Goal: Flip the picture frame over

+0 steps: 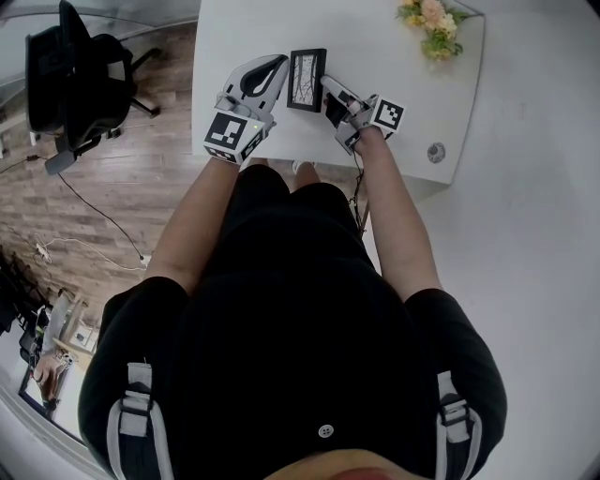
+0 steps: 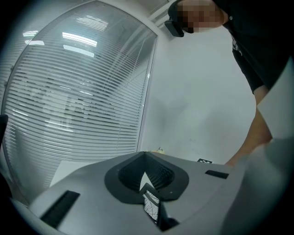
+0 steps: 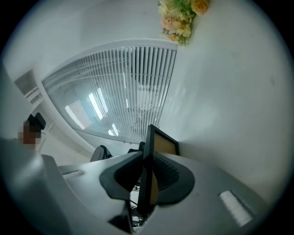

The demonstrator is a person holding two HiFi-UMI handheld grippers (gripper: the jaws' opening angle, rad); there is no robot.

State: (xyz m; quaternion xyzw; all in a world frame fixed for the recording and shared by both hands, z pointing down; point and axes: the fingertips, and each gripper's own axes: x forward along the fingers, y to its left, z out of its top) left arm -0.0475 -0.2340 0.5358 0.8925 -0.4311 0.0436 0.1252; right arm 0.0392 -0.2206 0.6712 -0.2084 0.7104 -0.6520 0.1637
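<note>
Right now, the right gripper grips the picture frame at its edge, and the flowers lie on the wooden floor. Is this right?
Not quite: the flowers lie on the white table, not on the floor, as the head view shows. The right gripper does grip the picture frame at its edge.

Both bare forearms stretch forward from the torso, the left arm (image 1: 197, 211) running straight out and the right arm (image 1: 398, 216) angling slightly inward. The left gripper (image 1: 280, 63) points ahead, its jaws meeting at the tips with nothing pinched between them. The right gripper (image 1: 325, 82) reaches in from the right, its jaws clamped on the edge of the frame (image 1: 306, 80).
</note>
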